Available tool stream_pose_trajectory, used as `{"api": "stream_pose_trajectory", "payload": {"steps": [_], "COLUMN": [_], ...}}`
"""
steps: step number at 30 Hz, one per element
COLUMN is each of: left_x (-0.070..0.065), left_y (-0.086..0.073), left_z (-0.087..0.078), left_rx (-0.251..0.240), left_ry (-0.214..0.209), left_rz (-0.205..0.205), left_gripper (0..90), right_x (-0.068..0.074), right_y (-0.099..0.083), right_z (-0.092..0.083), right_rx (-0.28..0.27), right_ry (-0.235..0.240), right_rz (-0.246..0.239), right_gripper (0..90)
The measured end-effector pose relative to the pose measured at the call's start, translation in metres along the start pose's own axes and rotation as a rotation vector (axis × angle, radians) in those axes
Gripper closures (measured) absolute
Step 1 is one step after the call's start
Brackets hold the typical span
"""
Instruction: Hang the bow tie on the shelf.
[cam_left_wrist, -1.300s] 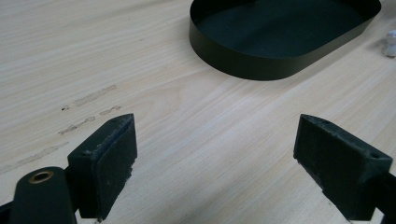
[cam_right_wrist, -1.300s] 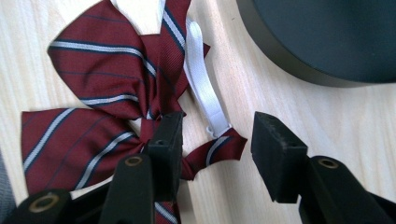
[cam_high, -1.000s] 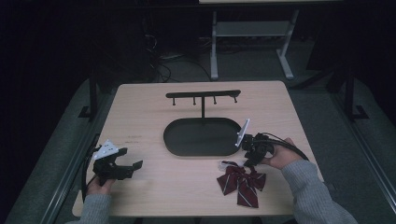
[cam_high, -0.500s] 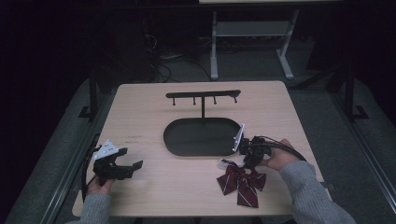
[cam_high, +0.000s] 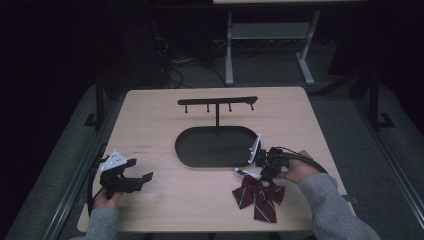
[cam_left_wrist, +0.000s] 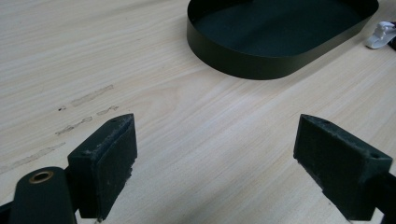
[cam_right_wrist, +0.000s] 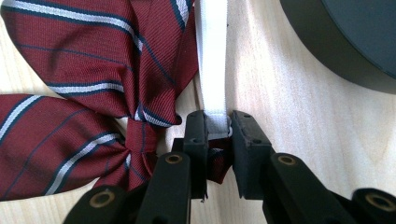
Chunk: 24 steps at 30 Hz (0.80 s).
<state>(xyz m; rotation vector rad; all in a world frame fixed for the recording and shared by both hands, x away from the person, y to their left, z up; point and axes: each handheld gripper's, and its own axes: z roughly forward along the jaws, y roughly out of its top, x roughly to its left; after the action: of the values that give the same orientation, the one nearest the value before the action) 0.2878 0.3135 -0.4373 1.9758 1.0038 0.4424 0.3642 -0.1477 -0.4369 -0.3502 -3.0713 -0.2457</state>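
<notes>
Currently the right tongs, having just been closing, are pinching the bow tie's white strap; lifting toward the hook stand likely follows; left tongs are idling wide open.

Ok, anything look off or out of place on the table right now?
Nothing stands out. The bow tie lies flat by the black tray, its white strap pinched in the right gripper, whose jaws have just been closing. The hook stand is upright. The left gripper is open over bare wood.
</notes>
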Motion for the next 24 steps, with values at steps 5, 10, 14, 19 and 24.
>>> {"api": "stream_pose_trajectory", "payload": {"steps": [5, 10, 14, 19, 24], "left_x": [0.0, 0.0, 0.0, 0.0, 0.0], "left_y": [0.0, 0.0, 0.0, 0.0, 0.0], "left_z": [0.0, 0.0, 0.0, 0.0, 0.0], "left_rx": [-0.001, 0.001, 0.0, 0.001, 0.002], "left_ry": [-0.001, 0.001, 0.001, 0.001, 0.001], "left_rz": [-0.003, 0.001, -0.001, 0.002, 0.002], "left_gripper": [13.0, 13.0, 13.0, 13.0, 13.0], "right_x": [-0.001, -0.003, -0.003, -0.002, 0.001], "right_y": [-0.002, -0.005, -0.007, -0.01, -0.01], "right_z": [-0.002, -0.008, -0.013, -0.017, -0.024], "right_rx": [-0.003, -0.047, -0.072, -0.104, -0.13], "right_ry": [0.0, 0.006, 0.001, 0.002, -0.009], "right_rz": [0.013, 0.031, 0.042, 0.064, 0.063], "right_gripper": [77.6, 77.7, 77.8, 77.8, 77.9]}}
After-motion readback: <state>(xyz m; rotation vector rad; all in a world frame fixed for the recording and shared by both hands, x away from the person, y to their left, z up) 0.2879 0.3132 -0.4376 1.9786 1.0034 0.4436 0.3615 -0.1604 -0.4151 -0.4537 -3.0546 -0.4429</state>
